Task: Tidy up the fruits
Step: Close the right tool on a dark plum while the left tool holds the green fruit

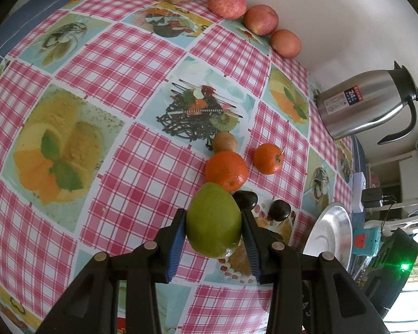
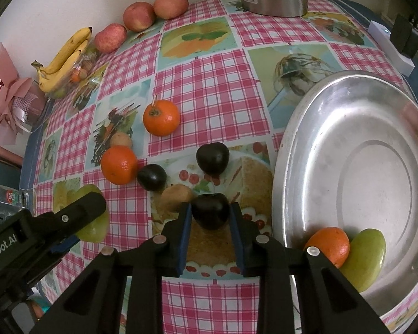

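Left wrist view shows your left gripper (image 1: 214, 232) pinching a green mango (image 1: 214, 224), just short of an orange (image 1: 226, 170). Your right gripper (image 2: 210, 217) has its blue pads against a dark plum (image 2: 210, 213), low over the bench (image 2: 209, 83); whether it is lifted, you cannot tell. To its right sits the steel tray (image 2: 356, 105), already holding an orange and a mango. You seem mid-collection: next, carry both fruits right and release them inside the rim.

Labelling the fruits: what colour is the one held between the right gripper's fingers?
Very dark purple, nearly black: a plum. The right wrist view shows it best.
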The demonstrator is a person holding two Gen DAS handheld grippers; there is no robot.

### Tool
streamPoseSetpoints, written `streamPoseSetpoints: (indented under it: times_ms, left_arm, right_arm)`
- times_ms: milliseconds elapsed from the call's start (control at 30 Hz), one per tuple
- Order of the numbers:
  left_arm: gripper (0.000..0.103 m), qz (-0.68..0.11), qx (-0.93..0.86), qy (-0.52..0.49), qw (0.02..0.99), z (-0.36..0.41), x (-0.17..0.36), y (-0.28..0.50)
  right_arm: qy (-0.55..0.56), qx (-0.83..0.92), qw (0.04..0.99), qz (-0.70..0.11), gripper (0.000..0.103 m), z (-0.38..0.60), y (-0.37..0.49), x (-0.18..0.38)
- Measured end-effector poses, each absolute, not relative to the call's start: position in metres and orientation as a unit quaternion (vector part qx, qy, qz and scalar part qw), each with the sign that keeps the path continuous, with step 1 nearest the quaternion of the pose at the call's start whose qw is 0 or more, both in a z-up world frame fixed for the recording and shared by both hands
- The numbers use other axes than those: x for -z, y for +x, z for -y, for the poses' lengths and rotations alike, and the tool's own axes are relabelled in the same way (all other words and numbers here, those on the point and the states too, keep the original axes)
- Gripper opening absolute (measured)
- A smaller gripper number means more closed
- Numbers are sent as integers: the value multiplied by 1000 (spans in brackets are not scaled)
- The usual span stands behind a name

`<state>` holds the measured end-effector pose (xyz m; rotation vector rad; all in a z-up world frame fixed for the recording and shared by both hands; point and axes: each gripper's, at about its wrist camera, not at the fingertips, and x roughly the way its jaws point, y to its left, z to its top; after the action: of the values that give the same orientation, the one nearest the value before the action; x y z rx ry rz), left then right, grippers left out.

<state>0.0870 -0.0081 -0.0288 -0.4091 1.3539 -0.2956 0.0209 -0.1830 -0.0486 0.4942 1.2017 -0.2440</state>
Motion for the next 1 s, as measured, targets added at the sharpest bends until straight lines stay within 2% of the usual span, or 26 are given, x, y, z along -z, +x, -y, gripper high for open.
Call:
streamPoseSetpoints:
  times_ms: [333,1000]
  left_arm:
    - [42,-616,134,-188,753,6,27,88]
    - [42,-571,156,-182,785,8,-8,85]
  right_arm:
    - [233,111,799,-543,28,184,19,38]
    - [227,125,831,-491,28,192,1,-6]
